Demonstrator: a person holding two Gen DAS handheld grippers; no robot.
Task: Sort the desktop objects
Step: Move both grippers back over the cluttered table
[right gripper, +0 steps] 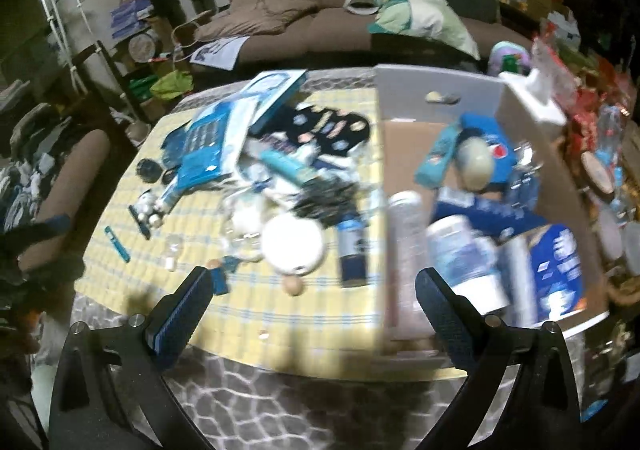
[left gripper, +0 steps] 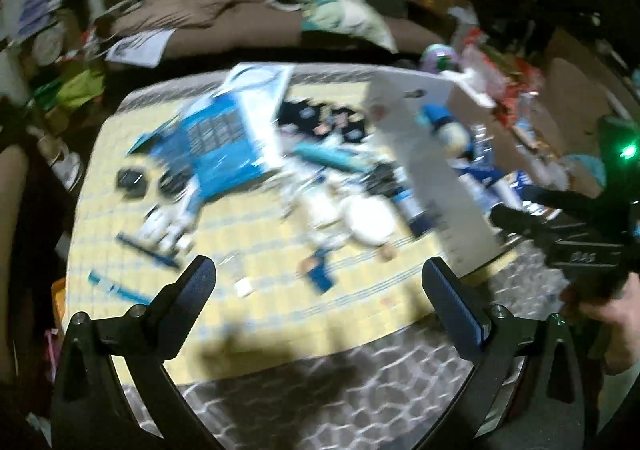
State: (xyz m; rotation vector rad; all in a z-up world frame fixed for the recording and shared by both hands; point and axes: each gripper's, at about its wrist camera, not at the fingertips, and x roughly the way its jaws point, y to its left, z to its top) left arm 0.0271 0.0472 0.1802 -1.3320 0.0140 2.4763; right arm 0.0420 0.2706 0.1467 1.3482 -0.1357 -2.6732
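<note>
A: Near edge of the worktop (right gripper: 304, 334) is bare cloth, open room in front of both tongs.

B: Middle's jammed though: white lid (right gripper: 292, 246), dark can (right gripper: 353, 250), a tangle of clutter (right gripper: 288, 169) behind.

A: On the right, the cardboard box (right gripper: 400, 97) walls things off, packed with bottles (right gripper: 464, 262).

B: A few pens (left gripper: 148, 252) lie along the left side.

A red, white and blue Pepsi globe logo shows on the blue package (right gripper: 498, 157) lying in the cardboard box (right gripper: 568, 185) at two o'clock in the right wrist view. In the left wrist view, faint embossed characters mark the black body of the right gripper (left gripper: 582, 256) at three o'clock, too blurred to read. All other print on the scattered packaging is illegible.
</note>
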